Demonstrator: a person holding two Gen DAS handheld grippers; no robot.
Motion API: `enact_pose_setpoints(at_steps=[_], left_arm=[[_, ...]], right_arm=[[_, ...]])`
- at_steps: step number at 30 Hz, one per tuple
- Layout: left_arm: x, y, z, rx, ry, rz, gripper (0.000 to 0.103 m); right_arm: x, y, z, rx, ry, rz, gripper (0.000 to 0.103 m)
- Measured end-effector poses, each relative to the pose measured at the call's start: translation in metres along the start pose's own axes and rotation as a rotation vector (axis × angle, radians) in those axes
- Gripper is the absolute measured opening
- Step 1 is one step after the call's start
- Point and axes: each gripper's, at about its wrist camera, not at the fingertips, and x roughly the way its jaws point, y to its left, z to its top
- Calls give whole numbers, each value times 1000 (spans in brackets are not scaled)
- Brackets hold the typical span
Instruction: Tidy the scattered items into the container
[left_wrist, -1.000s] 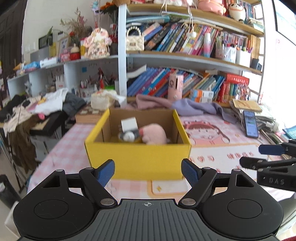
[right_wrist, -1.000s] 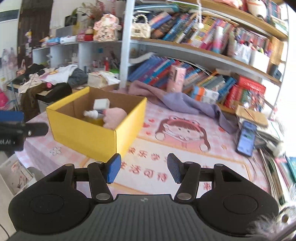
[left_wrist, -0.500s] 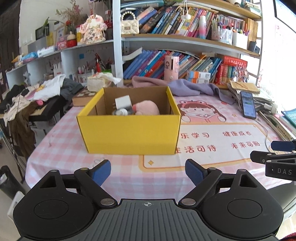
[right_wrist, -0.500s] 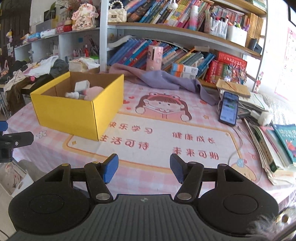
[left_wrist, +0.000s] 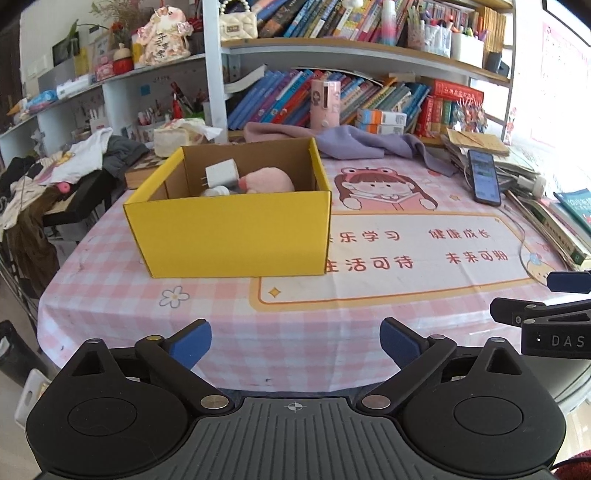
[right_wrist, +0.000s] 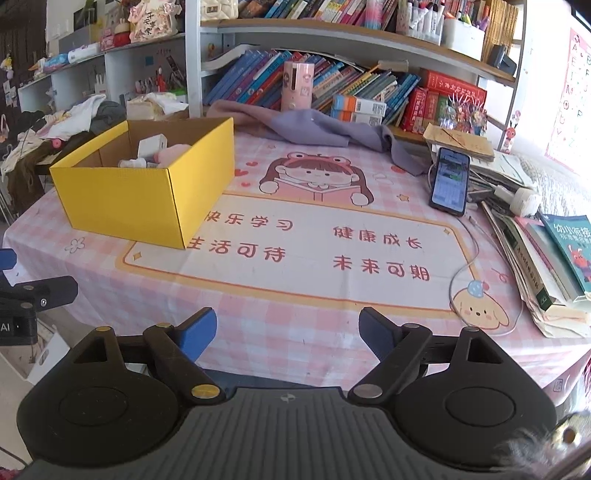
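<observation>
Yellow corrugated cardboard forms the open box (left_wrist: 229, 230), which is seen in the left wrist view standing on the pink checked tablecloth (left_wrist: 110, 295) toward the left of the table. Inside it a white plug adapter (left_wrist: 221, 173) and a rounded pink plush toy (left_wrist: 271, 180) are partly hidden by the near wall; a small white object beneath them cannot be made out. The left gripper (left_wrist: 295, 341) is held over the near table edge, its blue-padded jaws just opened further and spread wide with nothing between them. At the right edge the other gripper's black finger is cut off by the frame. In the right wrist view the same box (right_wrist: 122, 201) is seen at the upper left, its brown inner walls showing, its contents largely masked. The right gripper (right_wrist: 287, 330) has likewise just been opening and stands spread and empty above the tablecloth. A glossy smartphone (right_wrist: 450, 181) is propped against stacked papers, and a soft lilac cloth (right_wrist: 314, 129) lies crumpled before the bookshelf.
</observation>
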Motion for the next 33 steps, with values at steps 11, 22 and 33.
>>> enact_pose_setpoints(at_steps=[11, 22, 33], left_arm=[[3, -2, -2, -21, 40, -15, 101], [4, 1, -4, -44, 63, -16, 101], [4, 3, -5, -55, 63, -32, 101]], right_arm=[[0, -7, -2, 20, 13, 4, 86], [0, -5, -4, 15, 18, 10, 86], [1, -4, -3, 11, 20, 13, 86]])
